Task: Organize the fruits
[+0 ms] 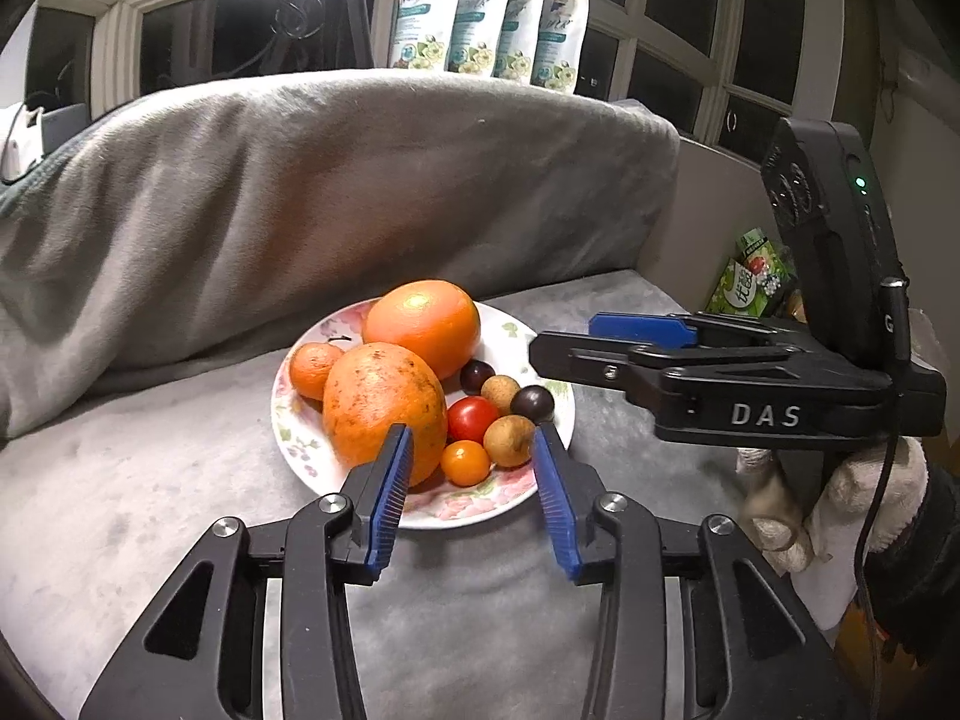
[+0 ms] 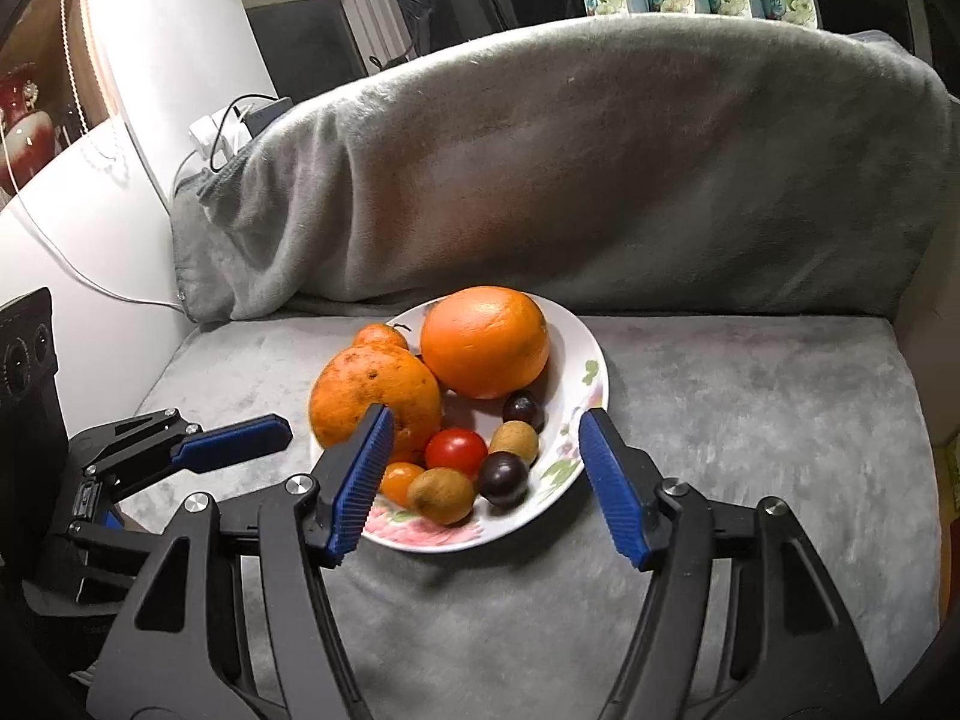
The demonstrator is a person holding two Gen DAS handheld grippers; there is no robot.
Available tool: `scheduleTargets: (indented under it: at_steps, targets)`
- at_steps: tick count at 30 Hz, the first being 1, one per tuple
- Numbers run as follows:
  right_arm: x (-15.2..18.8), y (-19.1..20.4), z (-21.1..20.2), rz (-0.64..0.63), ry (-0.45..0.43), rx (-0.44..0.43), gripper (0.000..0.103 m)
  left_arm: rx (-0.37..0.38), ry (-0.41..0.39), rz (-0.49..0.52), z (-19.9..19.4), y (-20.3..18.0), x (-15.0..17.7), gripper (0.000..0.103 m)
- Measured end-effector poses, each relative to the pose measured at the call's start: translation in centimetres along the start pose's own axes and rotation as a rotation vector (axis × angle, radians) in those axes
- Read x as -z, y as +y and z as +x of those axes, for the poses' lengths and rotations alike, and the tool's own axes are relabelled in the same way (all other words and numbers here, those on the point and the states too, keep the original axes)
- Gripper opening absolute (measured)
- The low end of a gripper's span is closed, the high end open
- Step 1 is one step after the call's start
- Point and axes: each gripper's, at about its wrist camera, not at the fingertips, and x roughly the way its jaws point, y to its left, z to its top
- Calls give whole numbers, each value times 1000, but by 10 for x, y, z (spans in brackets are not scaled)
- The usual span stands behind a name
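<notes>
A floral white plate (image 1: 540, 348) (image 2: 591, 378) sits on a grey cushioned seat and holds the fruit. On it are a smooth large orange (image 1: 423, 324) (image 2: 486, 339), a speckled large orange (image 1: 378, 402) (image 2: 366, 387), a small mandarin (image 1: 312, 369) (image 2: 378, 336), a red tomato (image 1: 473, 417) (image 2: 456, 450), an orange tomato (image 1: 465, 462) (image 2: 399, 480), two brown longans (image 1: 509, 439) (image 2: 441, 495) and two dark grapes (image 1: 531, 403) (image 2: 503, 479). My left gripper (image 1: 474, 456) is open and empty just above the plate's near edge. My right gripper (image 2: 480, 462) is open and empty over the plate's near side, and shows side-on in the left wrist view (image 1: 561, 342).
A grey blanket (image 1: 300, 192) (image 2: 570, 168) drapes the seat back behind the plate. White floral pouches (image 1: 492, 12) stand on the sill behind. Green snack packets (image 1: 750, 279) lie to the right of the seat. A white power strip with cables (image 2: 222, 132) lies at the left.
</notes>
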Motion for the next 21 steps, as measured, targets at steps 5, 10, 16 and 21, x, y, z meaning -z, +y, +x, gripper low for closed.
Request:
scheduleTargets:
  at_steps: [5,10,16,21]
  targets:
    - [4,8,-14,-11,-19,3,67,-9,-14,-12,-14,2,3,40]
    - [9,16,-26,1,-40,13,67,-21,-28,-27,-30,4,9,54]
    - [19,30,-43,-19,-64,60,76,-40,-40,-68,-49,8,17,65]
    - [24,46,-59,-26,-104,180,88,-112,-56,-99,-65,14,20,76]
